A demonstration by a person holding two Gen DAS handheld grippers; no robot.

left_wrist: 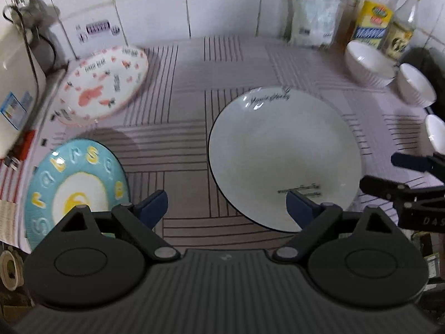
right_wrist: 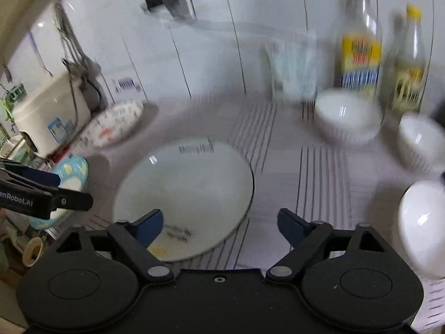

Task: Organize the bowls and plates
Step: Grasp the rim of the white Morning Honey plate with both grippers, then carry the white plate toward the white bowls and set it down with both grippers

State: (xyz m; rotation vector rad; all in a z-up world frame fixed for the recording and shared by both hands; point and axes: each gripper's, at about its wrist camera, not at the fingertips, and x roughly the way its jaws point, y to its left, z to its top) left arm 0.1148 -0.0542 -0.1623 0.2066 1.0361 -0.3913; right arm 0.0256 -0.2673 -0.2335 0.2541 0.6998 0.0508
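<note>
A large white plate with a dark rim (left_wrist: 283, 156) lies flat on the striped mat; it also shows in the right wrist view (right_wrist: 189, 192). A blue egg-pattern plate (left_wrist: 75, 186) and a pink-patterned plate (left_wrist: 105, 80) lean at the left. Three white bowls (left_wrist: 367, 64) (left_wrist: 415, 83) (left_wrist: 435, 133) sit at the right. My left gripper (left_wrist: 226, 208) is open and empty above the mat, its right finger over the white plate's near edge. My right gripper (right_wrist: 219, 226) is open and empty, just over that plate's near right edge.
Two bottles (left_wrist: 372, 14) and a plastic bag (left_wrist: 314, 16) stand against the tiled back wall. A white appliance (left_wrist: 14, 83) stands at the left with utensils hanging above. The striped mat (left_wrist: 189, 128) covers the counter.
</note>
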